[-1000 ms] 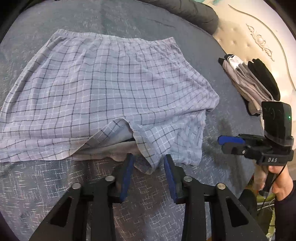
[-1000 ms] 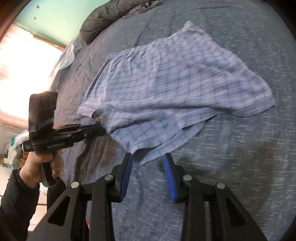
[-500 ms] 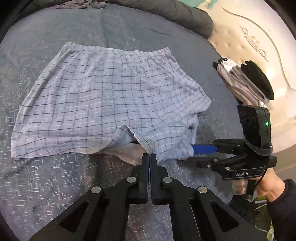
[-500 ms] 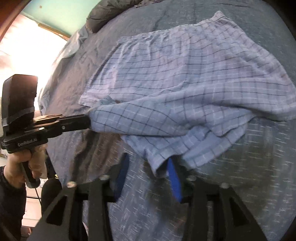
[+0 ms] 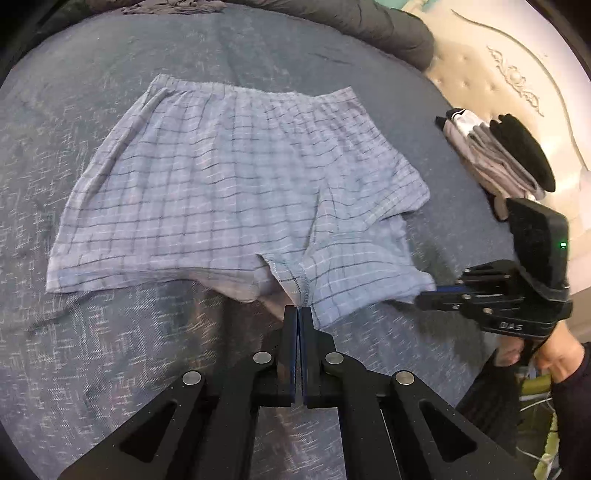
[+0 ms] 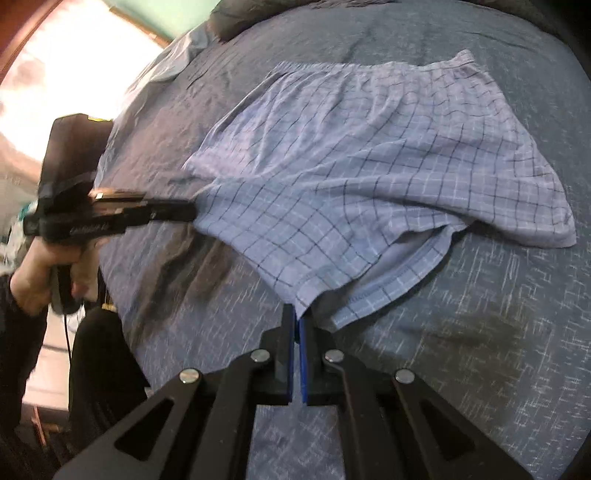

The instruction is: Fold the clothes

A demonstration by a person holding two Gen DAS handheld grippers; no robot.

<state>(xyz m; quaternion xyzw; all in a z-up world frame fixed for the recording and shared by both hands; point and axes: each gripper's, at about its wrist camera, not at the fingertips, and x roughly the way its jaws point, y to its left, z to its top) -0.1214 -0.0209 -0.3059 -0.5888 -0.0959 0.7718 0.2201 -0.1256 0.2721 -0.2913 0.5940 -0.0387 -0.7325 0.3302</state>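
Here checked shorts (image 5: 236,184) lie flat, hem lifted.

Room was pretty simple: a big bed (image 5: 110,369) with a dark blue flecked cover, dark grey bedding (image 5: 388,29) bunched at the far end, and a cream tufted headboard (image 5: 498,85) with carved trim on the right. Bright window (image 6: 74,62) blown out on the left, teal wall (image 6: 162,14) beside it.

White letters "DAS" stand on the black plastic body of the right tongs (image 5: 424,299). The white lettering on the left tongs (image 6: 192,214) is too blurred to read.
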